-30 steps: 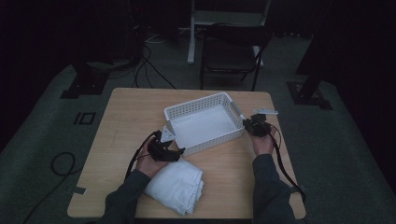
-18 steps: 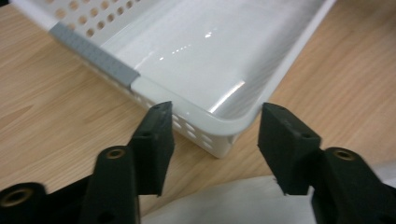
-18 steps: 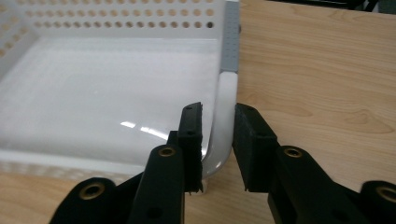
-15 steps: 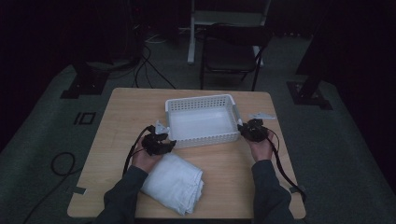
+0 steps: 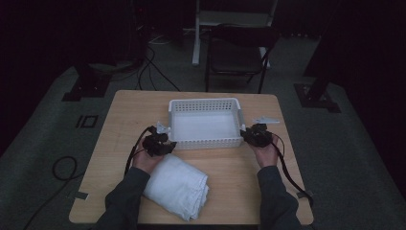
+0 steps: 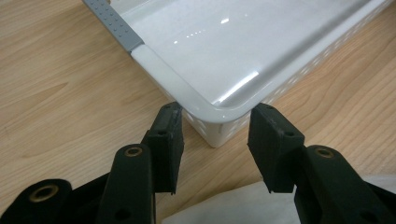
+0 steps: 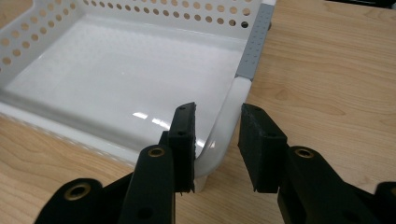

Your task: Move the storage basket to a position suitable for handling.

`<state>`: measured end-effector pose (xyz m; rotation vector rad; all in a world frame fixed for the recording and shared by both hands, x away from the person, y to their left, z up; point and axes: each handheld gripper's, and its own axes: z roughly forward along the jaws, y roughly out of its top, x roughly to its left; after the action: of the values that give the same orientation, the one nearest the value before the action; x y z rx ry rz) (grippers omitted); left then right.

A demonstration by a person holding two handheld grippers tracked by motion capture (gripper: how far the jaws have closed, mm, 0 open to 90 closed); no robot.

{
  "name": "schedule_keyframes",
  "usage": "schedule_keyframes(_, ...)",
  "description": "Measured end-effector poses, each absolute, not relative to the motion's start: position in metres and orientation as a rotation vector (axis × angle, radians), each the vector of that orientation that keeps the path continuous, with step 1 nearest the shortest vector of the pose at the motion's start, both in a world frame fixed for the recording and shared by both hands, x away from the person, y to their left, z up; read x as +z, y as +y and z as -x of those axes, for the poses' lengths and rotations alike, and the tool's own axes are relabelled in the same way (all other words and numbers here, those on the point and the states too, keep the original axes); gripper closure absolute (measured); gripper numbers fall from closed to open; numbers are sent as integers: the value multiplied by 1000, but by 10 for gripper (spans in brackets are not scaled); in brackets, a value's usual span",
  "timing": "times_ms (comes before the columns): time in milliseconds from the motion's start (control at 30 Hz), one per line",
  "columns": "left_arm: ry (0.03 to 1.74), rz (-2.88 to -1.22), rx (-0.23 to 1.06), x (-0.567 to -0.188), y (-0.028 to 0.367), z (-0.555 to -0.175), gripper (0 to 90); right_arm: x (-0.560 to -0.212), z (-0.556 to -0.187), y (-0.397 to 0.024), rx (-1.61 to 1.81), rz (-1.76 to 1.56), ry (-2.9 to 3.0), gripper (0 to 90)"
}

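Note:
A white perforated basket (image 5: 206, 122) stands square on the wooden table (image 5: 239, 167), with nothing inside it. My left gripper (image 5: 164, 143) is at its near left corner. In the left gripper view the basket's corner (image 6: 224, 51) sits between the open jaws of that gripper (image 6: 218, 123), with a gap on each side. My right gripper (image 5: 250, 135) is at the near right corner. In the right gripper view this gripper (image 7: 218, 114) straddles the basket's rim (image 7: 229, 112), one jaw inside and one outside, open. A folded white towel (image 5: 177, 187) lies by my left forearm.
A dark chair (image 5: 237, 52) stands behind the table's far edge. Cables (image 5: 62, 167) lie on the floor to the left. The towel's edge (image 6: 233, 205) shows just under the left jaws. Bare table lies to the right of the towel and on both sides of the basket.
The basket has turned from a skewed angle to square with the table. Both grippers came round with its near corners, and in the last half second they barely moved.

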<state>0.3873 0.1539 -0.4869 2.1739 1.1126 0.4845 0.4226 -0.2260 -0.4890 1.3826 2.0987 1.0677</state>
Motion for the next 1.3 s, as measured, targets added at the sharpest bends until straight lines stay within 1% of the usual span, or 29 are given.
schedule_keyframes(233, 1146, -2165, 493, -486, 164, -390, 549, -488, -420, -219, 1082, -1352, 2123, 680)
schedule_keyframes(267, 1155, -2168, 519, -487, 166, -391, 548, -487, -421, -214, 1090, -1343, 2129, 681)
schedule_keyframes(1000, 1185, -2143, 519, -488, 171, -395, 541, -487, -427, -207, 1086, -1313, 2155, 664)
schedule_keyframes(1067, 1191, -2134, 523, -488, 172, -395, 508, -487, -427, -207, 1090, -1311, 2159, 654)
schedule_keyframes(1100, 1192, -2131, 534, -487, 173, -394, 508, -487, -427, -208, 1091, -1309, 2160, 621)
schedule_keyframes(1167, 1196, -2110, 539, -486, 179, -390, 462, -483, -422, -212, 1104, -1331, 2110, 539)
schedule_keyframes(1200, 1196, -2110, 539, -486, 179, -390, 453, -483, -422, -212, 1104, -1331, 2110, 539)
schedule_keyframes(1267, 1202, -2099, 556, -484, 185, -387, 446, -480, -416, -215, 1113, -1332, 2083, 498)
schedule_keyframes(1300, 1205, -2090, 559, -483, 189, -385, 446, -479, -412, -216, 1110, -1323, 2077, 493)
